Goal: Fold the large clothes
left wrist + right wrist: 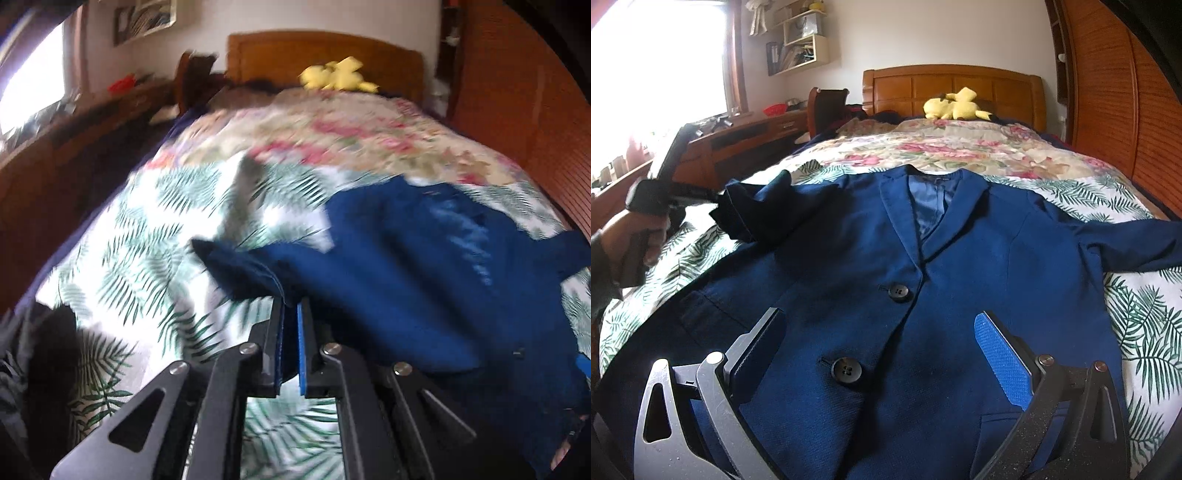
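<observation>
**Sleeve fold under way**

At left, left gripper [290,306], jaws clamped on sleeve cuff [738,214] of navy blazer [886,277], spread face-up on leaf-print bedspread [1145,332]. Likely step: first sleeve inward. Next: cuff carried rightward across chest. Near centre, right gripper [882,354] hovering, jaws wide apart, holding nothing.

my left wrist camera sits low at the foot end of the bed [122,236], close behind the left gripper [290,306], facing up the bed toward the headboard [325,48]; its picture is blurred. my right wrist camera looks the same way from over the blue jacket [886,258], close above it, past the right gripper [882,354]. both views share the jacket, leaf-print cover, floral quilt [942,147], yellow plush toy [338,75] and headboard.
</observation>
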A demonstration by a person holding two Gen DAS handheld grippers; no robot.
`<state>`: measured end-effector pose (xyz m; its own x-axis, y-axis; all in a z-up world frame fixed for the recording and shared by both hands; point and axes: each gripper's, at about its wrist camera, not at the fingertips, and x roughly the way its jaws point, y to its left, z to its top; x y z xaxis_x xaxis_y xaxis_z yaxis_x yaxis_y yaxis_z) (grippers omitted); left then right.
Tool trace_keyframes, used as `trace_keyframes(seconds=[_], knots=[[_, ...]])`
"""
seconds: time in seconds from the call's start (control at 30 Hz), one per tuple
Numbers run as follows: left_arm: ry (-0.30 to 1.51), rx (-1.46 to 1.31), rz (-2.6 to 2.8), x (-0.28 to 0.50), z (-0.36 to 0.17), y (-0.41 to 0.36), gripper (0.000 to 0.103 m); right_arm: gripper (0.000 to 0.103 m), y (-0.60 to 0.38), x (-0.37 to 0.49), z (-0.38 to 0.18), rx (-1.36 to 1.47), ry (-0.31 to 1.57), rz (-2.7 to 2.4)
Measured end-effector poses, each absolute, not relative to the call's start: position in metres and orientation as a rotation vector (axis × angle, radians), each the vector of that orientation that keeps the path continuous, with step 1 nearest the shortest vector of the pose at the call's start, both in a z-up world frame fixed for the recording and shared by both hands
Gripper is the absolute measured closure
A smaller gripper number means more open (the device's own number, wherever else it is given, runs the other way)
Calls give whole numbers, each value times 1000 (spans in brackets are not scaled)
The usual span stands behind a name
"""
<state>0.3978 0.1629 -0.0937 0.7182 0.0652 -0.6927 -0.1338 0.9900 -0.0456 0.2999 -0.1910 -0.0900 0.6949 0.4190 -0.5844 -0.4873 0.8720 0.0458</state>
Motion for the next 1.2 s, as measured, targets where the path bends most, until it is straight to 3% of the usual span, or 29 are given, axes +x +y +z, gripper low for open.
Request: trace_keyframes(seconds=[0.3, 0.53, 0.87, 1.2], knots=[[622, 0, -28, 357, -11, 73, 102, 0, -208, 289, -71, -111, 586, 485], [569, 42, -128, 317, 22, 14, 102, 0, -245, 275, -40, -61, 535, 435], [543, 111, -196, 243, 27, -50, 102, 0, -280, 249, -4, -24, 477, 386], [589, 105, -120, 212, -22, -48, 98, 0, -293, 225, -6, -38, 511, 382]])
